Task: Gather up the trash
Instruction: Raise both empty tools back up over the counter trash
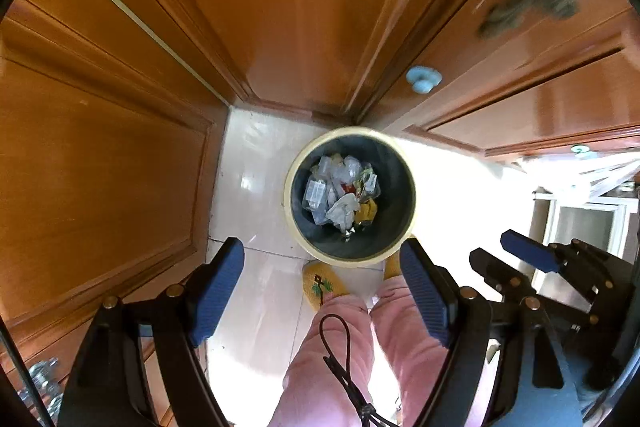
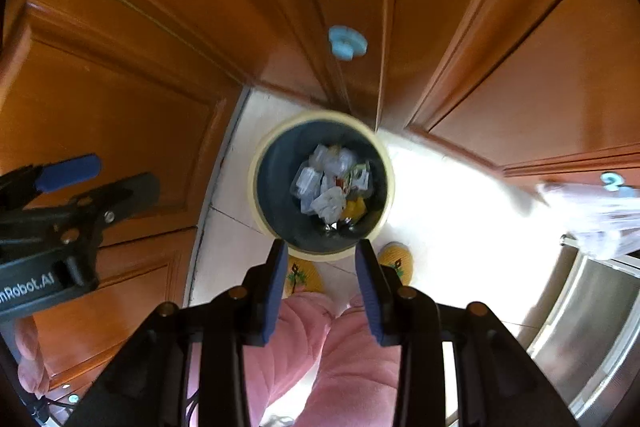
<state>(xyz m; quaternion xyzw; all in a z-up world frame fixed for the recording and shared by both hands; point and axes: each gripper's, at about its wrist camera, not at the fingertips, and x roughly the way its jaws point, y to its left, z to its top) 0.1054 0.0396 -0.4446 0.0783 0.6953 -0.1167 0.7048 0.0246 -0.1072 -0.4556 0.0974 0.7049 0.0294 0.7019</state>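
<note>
A round bin [image 1: 352, 257] with a cream rim and dark liner stands on the pale floor in a corner of wooden cabinets. Inside it lies trash [image 1: 340, 191]: clear plastic pieces, crumpled white paper and a yellow wrapper. My left gripper [image 1: 320, 245] points straight down above the bin's near edge, open wide with nothing between its blue pads. My right gripper [image 2: 321, 247] hangs beside it over the bin [image 2: 253, 183], open narrowly and empty. The trash [image 2: 332, 187] shows below. Each gripper shows in the other's view: right gripper [image 1: 496, 247], left gripper [image 2: 120, 171].
Orange wooden cabinet doors [image 1: 120, 167] close in the far and left sides, one with a pale blue knob [image 1: 423, 79]. A person's pink trouser legs [image 1: 400, 327] and yellow slippers [image 1: 322, 283] stand just before the bin. A steel surface [image 2: 592, 327] and a clear plastic bag [image 2: 600, 215] lie right.
</note>
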